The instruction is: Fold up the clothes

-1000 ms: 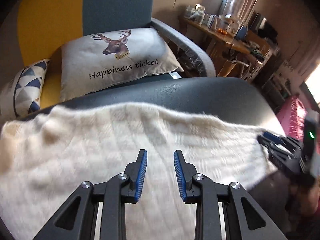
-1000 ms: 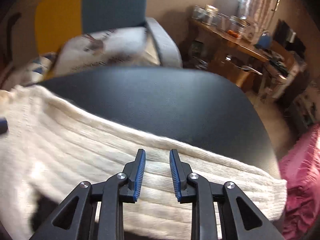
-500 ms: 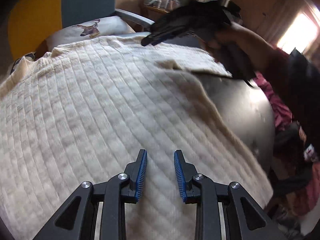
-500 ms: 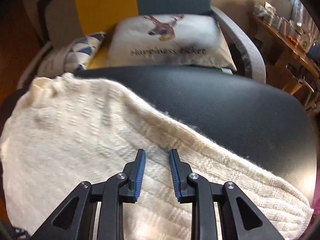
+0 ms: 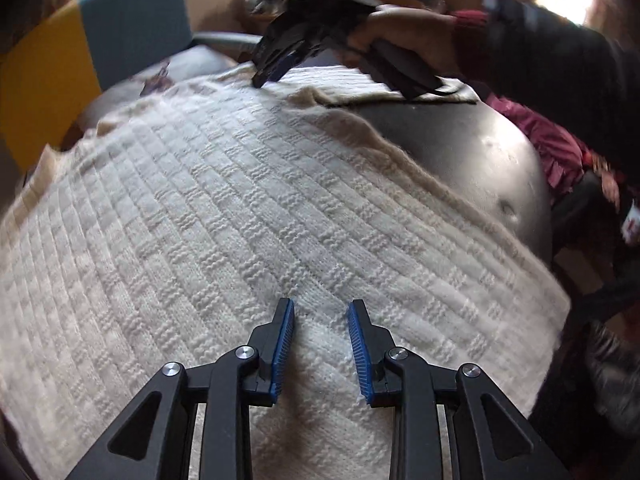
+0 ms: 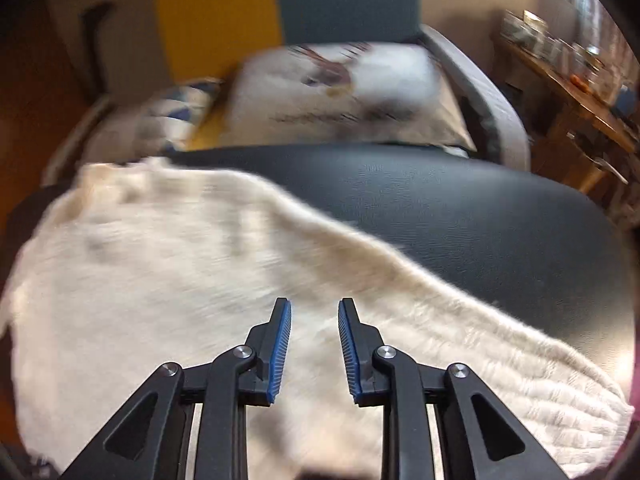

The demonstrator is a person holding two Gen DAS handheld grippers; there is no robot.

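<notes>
A cream knitted sweater (image 5: pixel 224 216) lies spread across a dark, leather-like round table (image 5: pixel 472 148), draped off its near edge, and both grippers hover above it. The left gripper (image 5: pixel 320 344) points down at the body of the knit, its blue-padded fingers (image 5: pixel 283 344) a narrow gap apart with nothing pinched between them; cloth shows through the gap, but the pads do not press it. The right gripper (image 6: pixel 314 344) is set the same way over the sleeve side, narrow and empty, and from the left wrist view it is seen out at the far edge of the garment near a folded-over flap. My read: this is the lining-up before a fold. To do it well, each gripper should take an edge or a corner, not the middle of the panel, bite through both layers, and lift together so the knit does not stretch or slide off. Containers? None here to speak of; only a printed cushion (image 6: pixel 352 96) on the chair beyond.
</notes>
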